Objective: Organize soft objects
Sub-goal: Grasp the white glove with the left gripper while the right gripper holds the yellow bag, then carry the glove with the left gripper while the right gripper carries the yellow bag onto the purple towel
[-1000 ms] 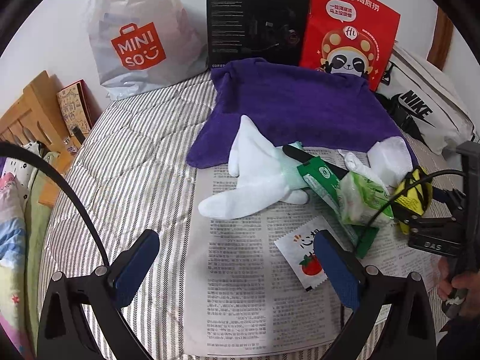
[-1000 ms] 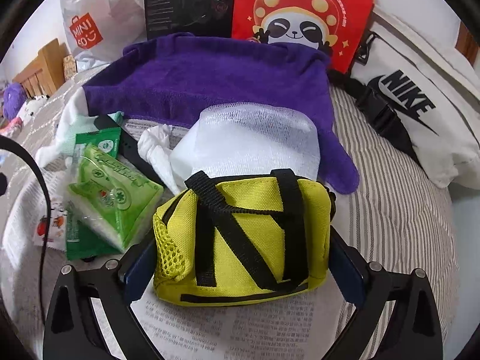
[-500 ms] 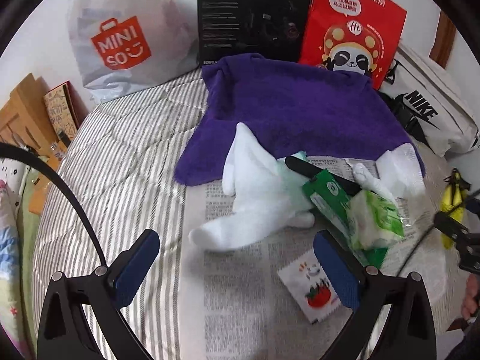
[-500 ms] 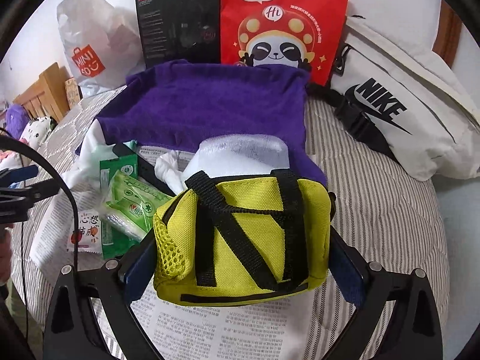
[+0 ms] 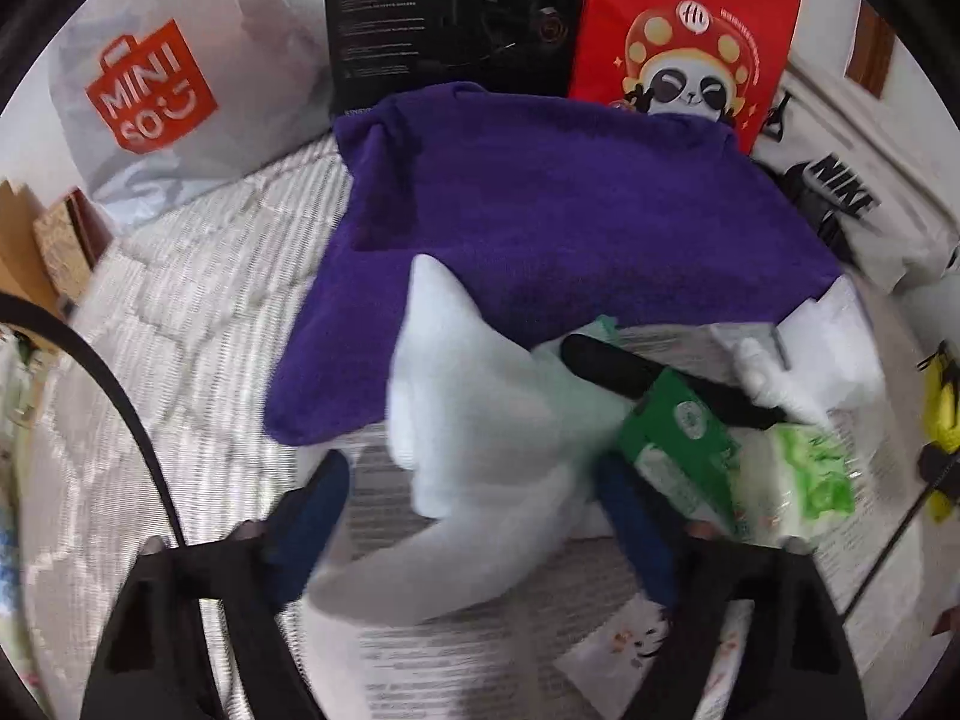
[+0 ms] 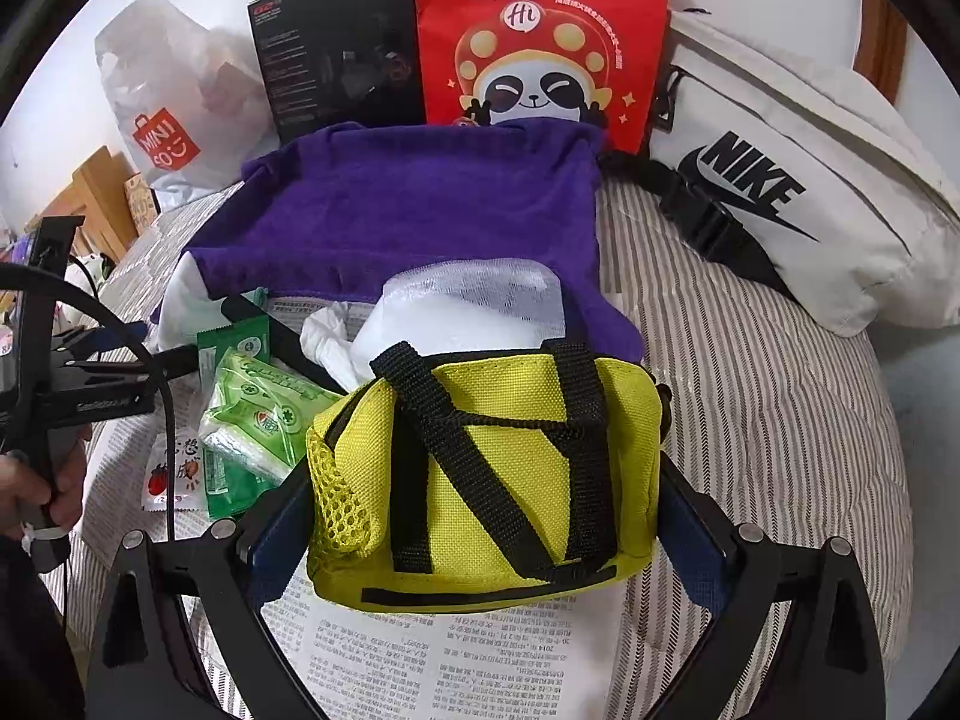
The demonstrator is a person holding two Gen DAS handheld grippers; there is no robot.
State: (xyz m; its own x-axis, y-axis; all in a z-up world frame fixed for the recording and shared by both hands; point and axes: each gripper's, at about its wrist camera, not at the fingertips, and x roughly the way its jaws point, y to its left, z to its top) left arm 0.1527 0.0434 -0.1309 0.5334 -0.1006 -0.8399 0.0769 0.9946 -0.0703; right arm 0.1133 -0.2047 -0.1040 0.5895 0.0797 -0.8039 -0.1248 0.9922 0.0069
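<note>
Right gripper [image 6: 486, 516], nearest: clamped on yellow bag [image 6: 486, 468], held above newspaper [image 6: 456, 660]. Left gripper [image 5: 480, 516]: jaws just been closing, white sock [image 5: 480, 420] between them, pads not clearly pressing. Little sorted: green wipes pack [image 5: 798, 474], snack sachet [image 6: 174, 468], white mesh pouch [image 6: 480, 306] loose mid-bed; purple towel [image 5: 540, 210] beyond, unfolded. Far wall: red panda bag [image 6: 540, 30]. Only right view shows person's hand [image 6: 36, 480] on left gripper's handle; only left view shows sock clearly.

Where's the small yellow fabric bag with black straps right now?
In the right wrist view, the yellow bag sits clamped between the right gripper jaws, over newspaper.
</note>
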